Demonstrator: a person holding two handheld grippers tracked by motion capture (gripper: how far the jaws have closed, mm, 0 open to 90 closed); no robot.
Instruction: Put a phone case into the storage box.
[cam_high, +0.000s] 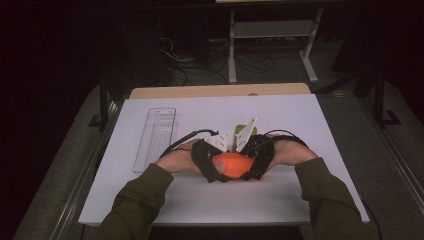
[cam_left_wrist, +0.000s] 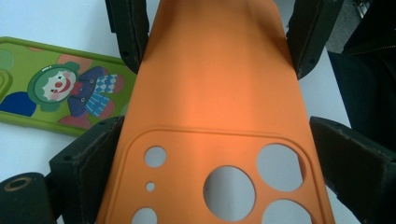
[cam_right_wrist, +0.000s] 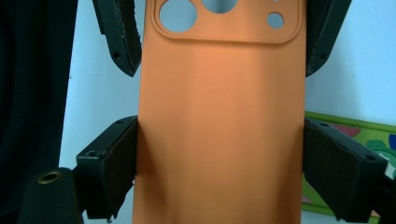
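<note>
An orange phone case (cam_high: 231, 165) is held between my two grippers over the front middle of the white table (cam_high: 300, 115). My left gripper (cam_high: 210, 160) is shut on its camera-hole end (cam_left_wrist: 224, 186), jaws pressing both long edges. At the opposite, plain end (cam_right_wrist: 219, 154), my right gripper (cam_high: 257, 157) is shut on the case too. In the left gripper view its own gripper (cam_left_wrist: 217, 135) is at the bottom and the other's jaws are at the top. In the right gripper view my right gripper (cam_right_wrist: 219, 135) clamps the near end. A green clown-print phone case (cam_left_wrist: 60, 88) (cam_right_wrist: 369, 133) lies flat just behind (cam_high: 245, 131).
A clear plastic tray (cam_high: 156, 137) lies lengthwise on the table's left part. A wooden board edge (cam_high: 220, 91) runs along the far side of the table. Beyond it, the floor holds cables and a white desk frame (cam_high: 272, 30).
</note>
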